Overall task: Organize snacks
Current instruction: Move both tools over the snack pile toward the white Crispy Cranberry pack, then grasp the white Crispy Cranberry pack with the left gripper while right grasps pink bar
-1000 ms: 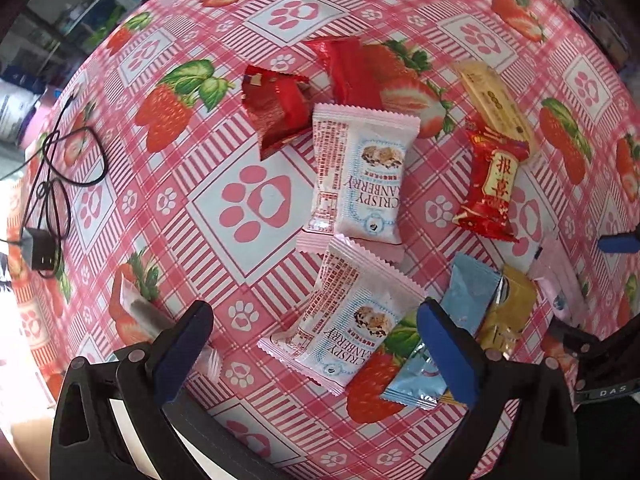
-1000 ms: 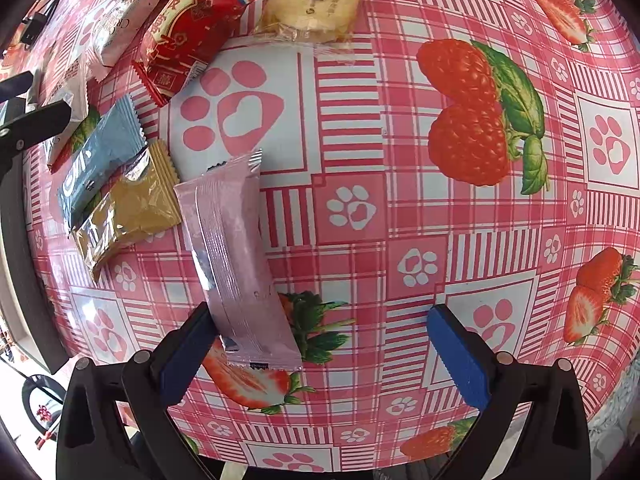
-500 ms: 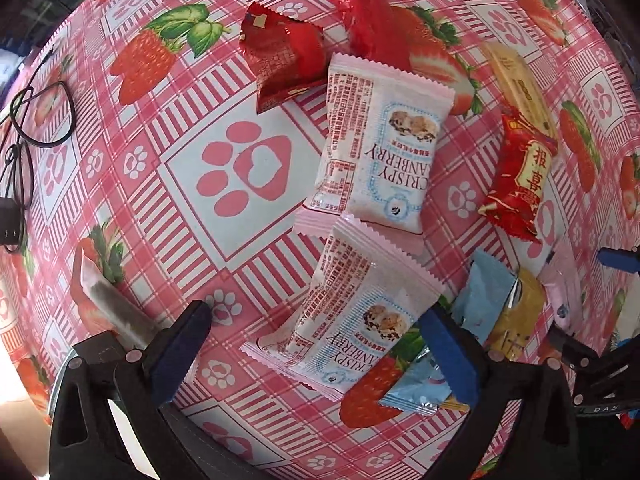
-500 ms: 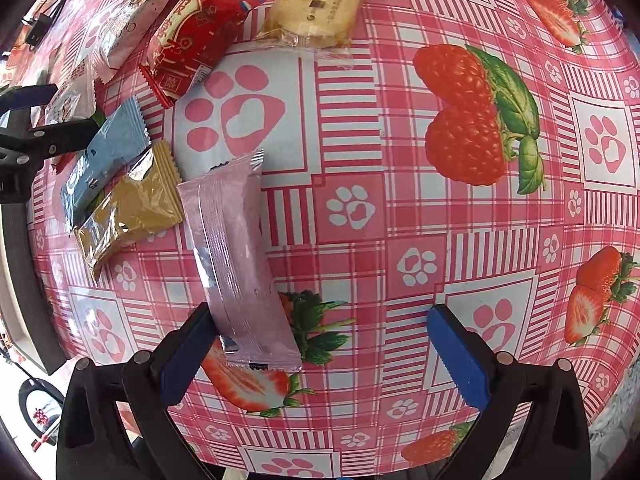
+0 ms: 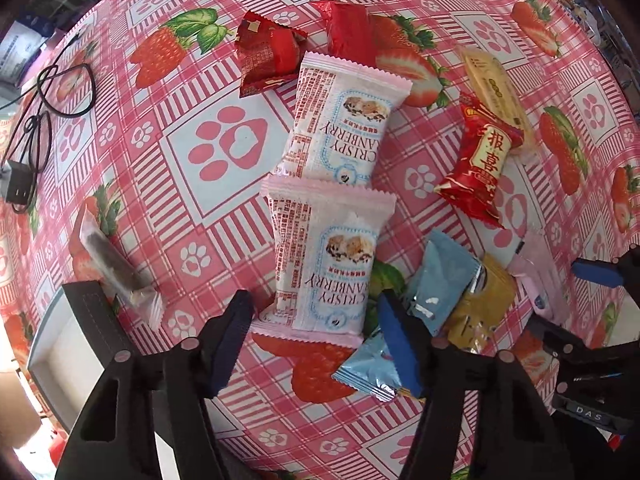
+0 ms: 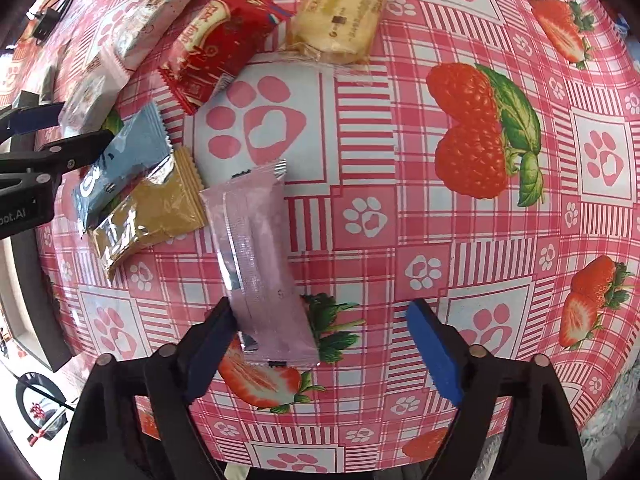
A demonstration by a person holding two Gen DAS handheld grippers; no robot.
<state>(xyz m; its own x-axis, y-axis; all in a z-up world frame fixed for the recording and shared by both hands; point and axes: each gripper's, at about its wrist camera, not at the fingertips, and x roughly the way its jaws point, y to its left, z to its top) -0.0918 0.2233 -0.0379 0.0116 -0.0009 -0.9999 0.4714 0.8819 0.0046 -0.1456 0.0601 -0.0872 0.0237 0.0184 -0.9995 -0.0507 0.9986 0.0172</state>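
Observation:
Several snack packets lie on a strawberry-print tablecloth (image 5: 224, 148). My left gripper (image 5: 318, 340) is open, its jaws either side of the near end of a pink-white cranberry packet (image 5: 326, 264); a second one (image 5: 340, 120) lies beyond. A light blue packet (image 5: 436, 288) sits by the right finger, partly hidden. My right gripper (image 6: 320, 344) is open; a pale pink bar (image 6: 260, 268) lies with its near end between the jaws, against its left finger (image 6: 212, 344). A gold packet (image 6: 148, 216), a blue packet (image 6: 124, 160), a red packet (image 6: 216, 44) and a yellow biscuit (image 6: 340, 16) lie farther.
Two red packets (image 5: 272, 52) lie at the far side. A clear-wrapped dark bar (image 5: 116, 268) and a grey-edged box (image 5: 68, 352) sit at the left. A black cable with charger (image 5: 24, 152) lies far left. The right gripper shows in the left wrist view (image 5: 592, 276).
My left gripper has moved forward and narrowed its jaws around the near cranberry packet, which now lies straighter. The right gripper has barely moved.

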